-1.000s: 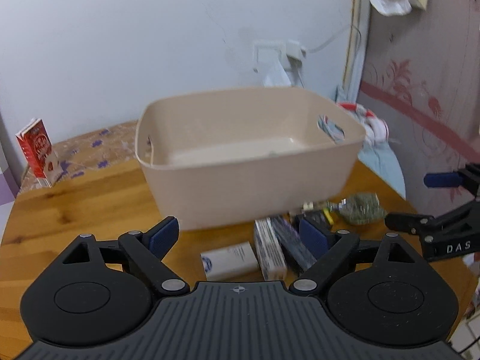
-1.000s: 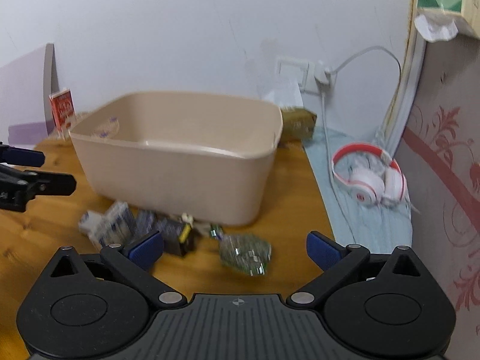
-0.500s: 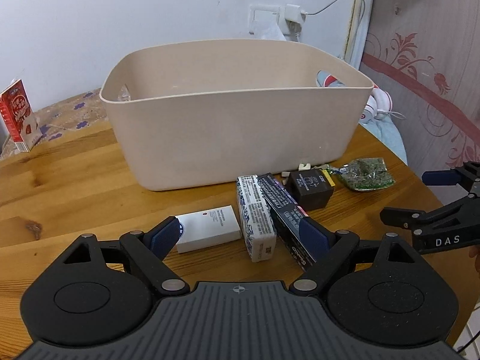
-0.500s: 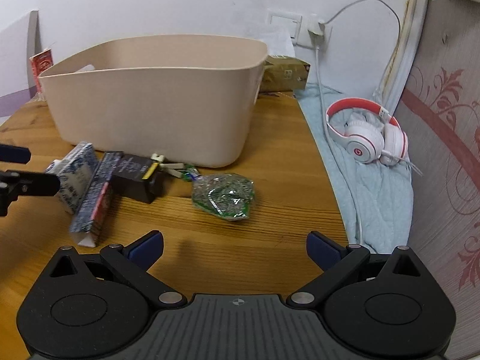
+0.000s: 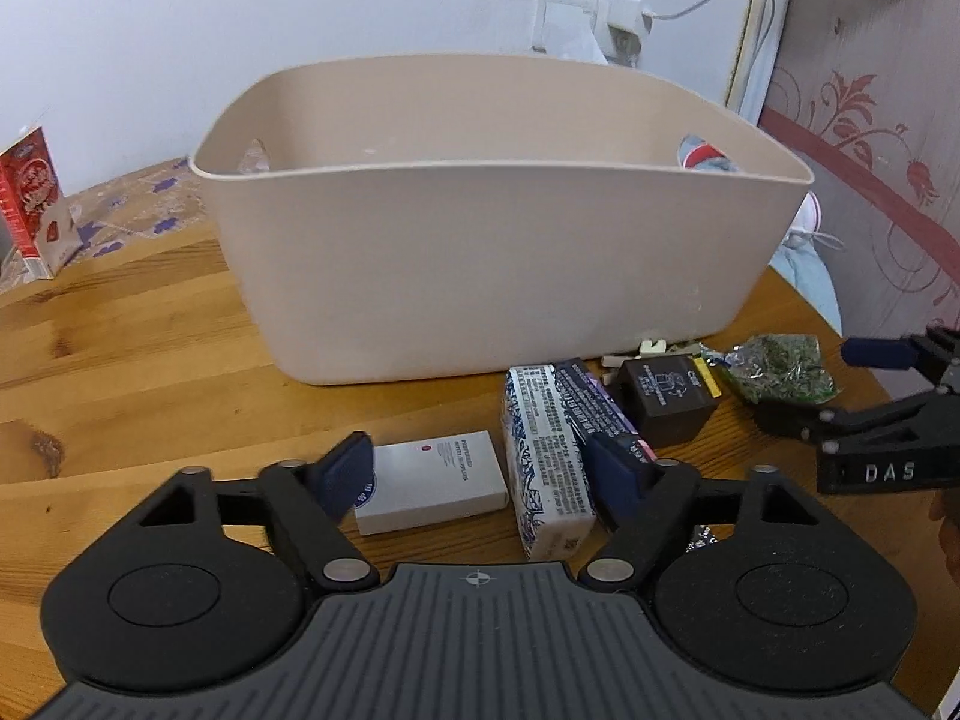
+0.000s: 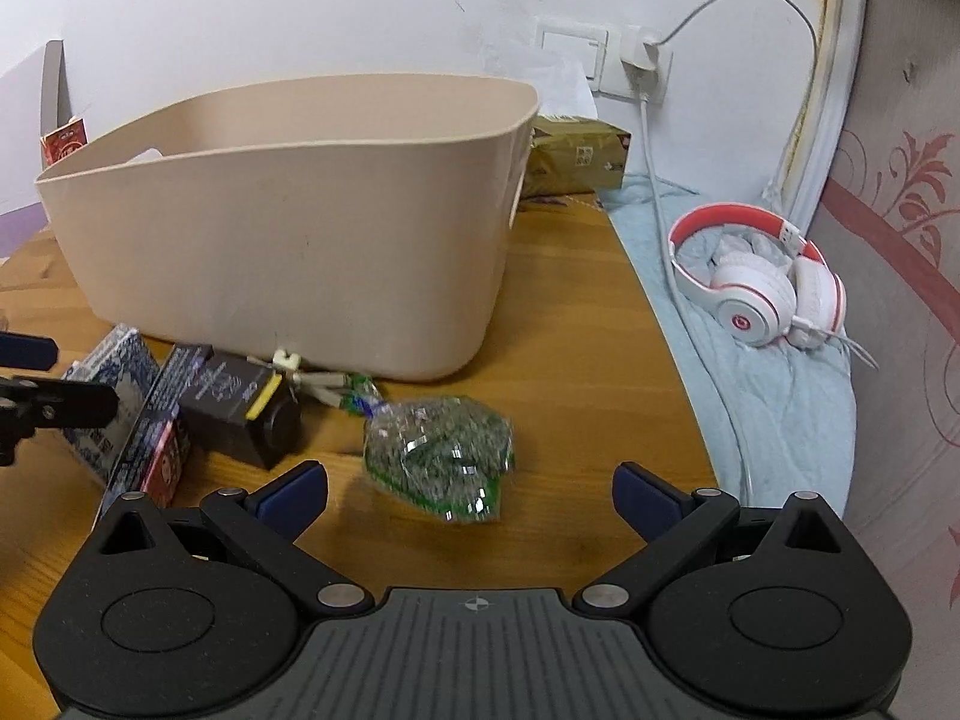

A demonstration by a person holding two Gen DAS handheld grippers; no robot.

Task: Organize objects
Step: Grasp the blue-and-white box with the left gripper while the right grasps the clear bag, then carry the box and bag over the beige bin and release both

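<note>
A beige plastic bin [image 5: 480, 264] stands on the wooden table [image 5: 120, 360]. In front of it lie a white box [image 5: 432, 480], a blue-patterned white pack [image 5: 543, 450], a dark purple box [image 5: 591, 402], a black cube box [image 5: 666, 402] and a green foil packet [image 5: 780, 369]. My left gripper [image 5: 486, 474] is open, low over the white box and patterned pack. My right gripper [image 6: 471, 495] is open just before the green packet [image 6: 441, 456]; the black cube [image 6: 240, 408] and bin [image 6: 288, 252] lie left of it.
A red and white carton [image 5: 33, 198] stands at the far left. Red and white headphones [image 6: 762, 288] lie on a blue cloth right of the table. A gold box [image 6: 576, 162] sits behind the bin. A wall socket with a cable [image 6: 642, 60] is above.
Both grippers have come down and moved closer to the items in front of the bin. Both stayed open.
</note>
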